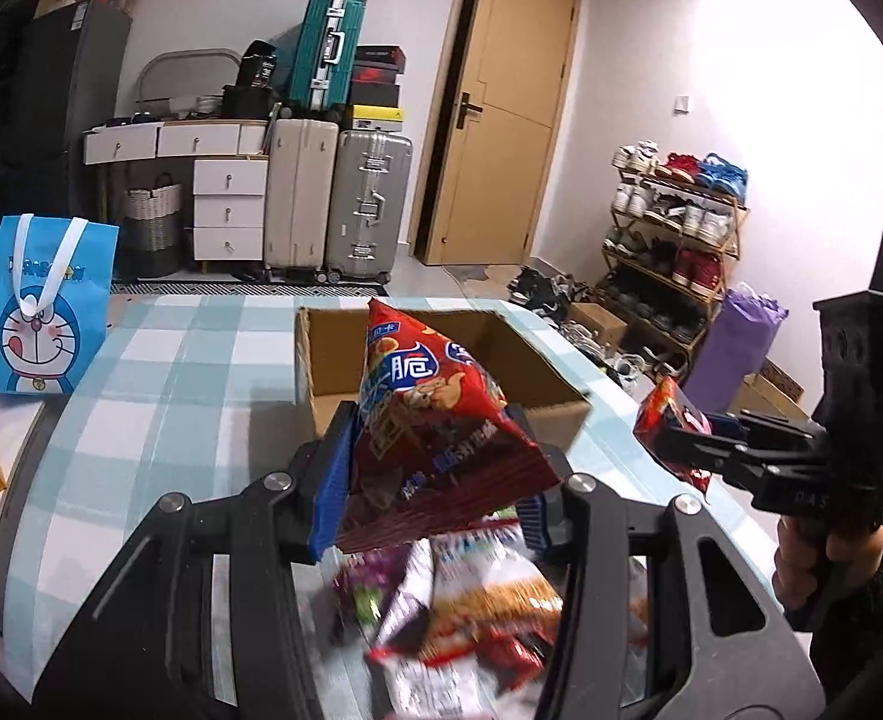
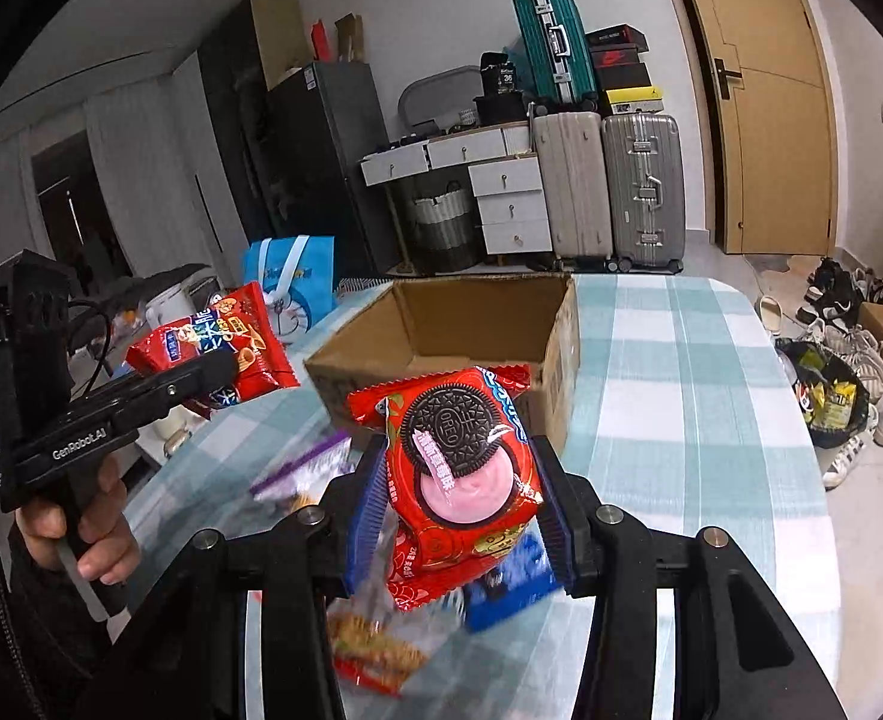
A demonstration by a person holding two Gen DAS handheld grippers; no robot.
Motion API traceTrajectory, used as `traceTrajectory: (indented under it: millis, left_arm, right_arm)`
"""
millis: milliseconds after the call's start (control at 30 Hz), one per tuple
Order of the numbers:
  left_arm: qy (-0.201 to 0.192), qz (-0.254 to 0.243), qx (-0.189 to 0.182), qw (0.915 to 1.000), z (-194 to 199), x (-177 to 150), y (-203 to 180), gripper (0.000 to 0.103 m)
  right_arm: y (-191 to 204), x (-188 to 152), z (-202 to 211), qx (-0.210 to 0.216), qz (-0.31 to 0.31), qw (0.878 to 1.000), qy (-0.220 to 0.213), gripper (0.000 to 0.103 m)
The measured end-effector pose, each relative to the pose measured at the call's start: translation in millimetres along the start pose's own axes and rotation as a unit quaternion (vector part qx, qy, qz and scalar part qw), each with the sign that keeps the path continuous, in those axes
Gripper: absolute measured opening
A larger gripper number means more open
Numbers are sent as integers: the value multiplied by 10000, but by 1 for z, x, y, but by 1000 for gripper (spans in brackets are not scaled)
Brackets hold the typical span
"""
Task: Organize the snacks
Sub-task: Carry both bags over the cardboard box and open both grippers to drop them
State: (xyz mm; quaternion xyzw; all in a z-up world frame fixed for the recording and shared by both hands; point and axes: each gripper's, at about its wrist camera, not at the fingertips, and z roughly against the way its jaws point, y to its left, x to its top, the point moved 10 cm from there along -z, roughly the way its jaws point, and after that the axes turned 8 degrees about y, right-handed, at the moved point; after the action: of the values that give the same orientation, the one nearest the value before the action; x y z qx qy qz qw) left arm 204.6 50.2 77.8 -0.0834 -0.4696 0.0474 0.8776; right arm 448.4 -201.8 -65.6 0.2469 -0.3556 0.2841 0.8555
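Left gripper first: I have its blue pads pinched on a red snack bag printed with large Chinese characters, held up off the tabletop. From the right wrist view I see the same gripper at the left, the words "GenRobot.AI" along its black body, a hand wrapped round its handle, and the red bag sticking out in front of it.

Beyond it, near the far left edge of the checked tablecloth, stands a blue gift bag with a cartoon cat face and white ribbon handles. Toward the middle of the far edge sits an open cardboard box, empty as far as I can see into it. The red bag hangs in front of the box's near wall.

Below both grippers, at the near edge, lies a blurred pile of snack packets; I cannot read their print.

To the right, my right gripper is closed on a red Oreo pack, showing a dark biscuit stamped "OREO" over pink cream. It is lifted just short of the box's near right corner. A blue packet shows beneath it.

Against the far wall stand suitcases, a white drawer unit and a shoe rack.
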Motion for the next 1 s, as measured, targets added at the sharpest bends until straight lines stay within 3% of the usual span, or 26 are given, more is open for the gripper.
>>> traceTrajectory:
  millis: [367, 833, 1000]
  left_arm:
    - [146, 25, 156, 9998, -64, 43, 30, 44]
    - [433, -215, 386, 9981, -138, 43, 38, 44]
    - [488, -289, 366, 9977, -158, 46, 40, 36]
  right_arm:
    - [-3, 45, -36, -20, 2, 10000, 4, 46]
    - [-14, 72, -92, 102, -92, 9997, 177, 46]
    - [-19, 77, -107, 143, -147, 9995, 222, 46]
